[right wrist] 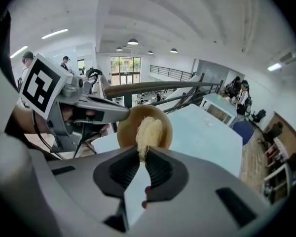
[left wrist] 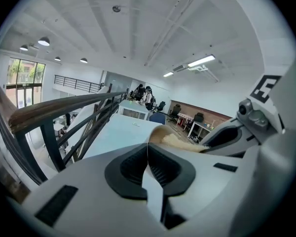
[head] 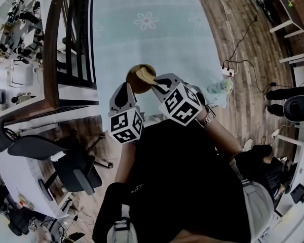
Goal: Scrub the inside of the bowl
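I hold a round wooden bowl (head: 134, 74) up in the air in front of me, tilted on its side. My left gripper (head: 127, 88) is shut on the bowl's rim, and its jaws (left wrist: 148, 151) pinch the thin edge of the bowl (left wrist: 159, 134). Inside the bowl, my right gripper (head: 155, 83) is shut on a pale, fibrous scrubber (head: 145, 75). In the right gripper view the scrubber (right wrist: 149, 131) rises from between the jaws (right wrist: 143, 157) and lies against the inside of the bowl (right wrist: 127, 132). The left gripper (right wrist: 91, 110) comes in from the left there.
A dark wooden railing (head: 51, 44) runs along my left, with a pale green floor with flower marks (head: 147, 20) far below. An office chair (head: 71, 163) stands at lower left. A power strip with cables (head: 227, 71) lies on the wood floor at right.
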Available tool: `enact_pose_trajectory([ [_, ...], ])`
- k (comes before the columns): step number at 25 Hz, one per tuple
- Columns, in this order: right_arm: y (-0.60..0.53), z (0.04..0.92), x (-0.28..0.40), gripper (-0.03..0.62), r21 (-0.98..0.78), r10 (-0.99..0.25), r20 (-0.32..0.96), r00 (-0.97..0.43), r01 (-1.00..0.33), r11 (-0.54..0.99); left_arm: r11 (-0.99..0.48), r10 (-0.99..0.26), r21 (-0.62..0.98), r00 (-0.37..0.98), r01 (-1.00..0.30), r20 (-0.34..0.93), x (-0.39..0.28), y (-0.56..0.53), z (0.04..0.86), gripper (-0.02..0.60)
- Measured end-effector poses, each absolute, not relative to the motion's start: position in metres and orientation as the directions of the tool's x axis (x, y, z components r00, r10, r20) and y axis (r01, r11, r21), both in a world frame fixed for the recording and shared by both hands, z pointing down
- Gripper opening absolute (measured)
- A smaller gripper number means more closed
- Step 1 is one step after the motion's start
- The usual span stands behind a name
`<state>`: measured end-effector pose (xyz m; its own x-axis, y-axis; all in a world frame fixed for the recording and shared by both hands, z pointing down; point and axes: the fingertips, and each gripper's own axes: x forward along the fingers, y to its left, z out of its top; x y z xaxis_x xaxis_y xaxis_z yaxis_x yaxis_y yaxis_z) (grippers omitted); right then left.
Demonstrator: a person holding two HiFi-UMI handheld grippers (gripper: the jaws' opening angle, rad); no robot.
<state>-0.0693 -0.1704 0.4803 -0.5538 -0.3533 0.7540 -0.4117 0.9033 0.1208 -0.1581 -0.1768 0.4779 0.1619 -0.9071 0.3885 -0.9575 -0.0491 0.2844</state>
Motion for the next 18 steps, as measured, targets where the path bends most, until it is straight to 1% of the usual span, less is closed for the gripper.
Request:
enact_pose_trajectory([
  [4, -0.159, 0.496, -0.075, 0.041, -0.03, -0.272, 0.754, -0.598, -0.444, 0.896, -0.051, -0.904, 0.316, 0.178, -0.947, 0.39, -0.154, -0.179, 0.479, 0.017],
  [9, -0.152, 0.504, -0.08, 0.041, -0.128, -0.218, 0.735, -0.642, -0.447, 0.885, -0.046, -0.894, 0.348, 0.194, -0.936, 0.405, -0.15, -0.187, 0.488, 0.017],
  [12, -0.146, 0.505, -0.085, 0.041, -0.198, -0.183, 0.703, -0.687, -0.436, 0.878, -0.043, -0.886, 0.365, 0.204, -0.93, 0.417, -0.147, -0.19, 0.496, 0.017],
  [18, -0.143, 0.503, -0.084, 0.041, -0.227, -0.191, 0.666, -0.721, -0.44, 0.869, -0.003, -0.861, 0.434, 0.223, -0.901, 0.457, -0.148, -0.196, 0.524, 0.017],
])
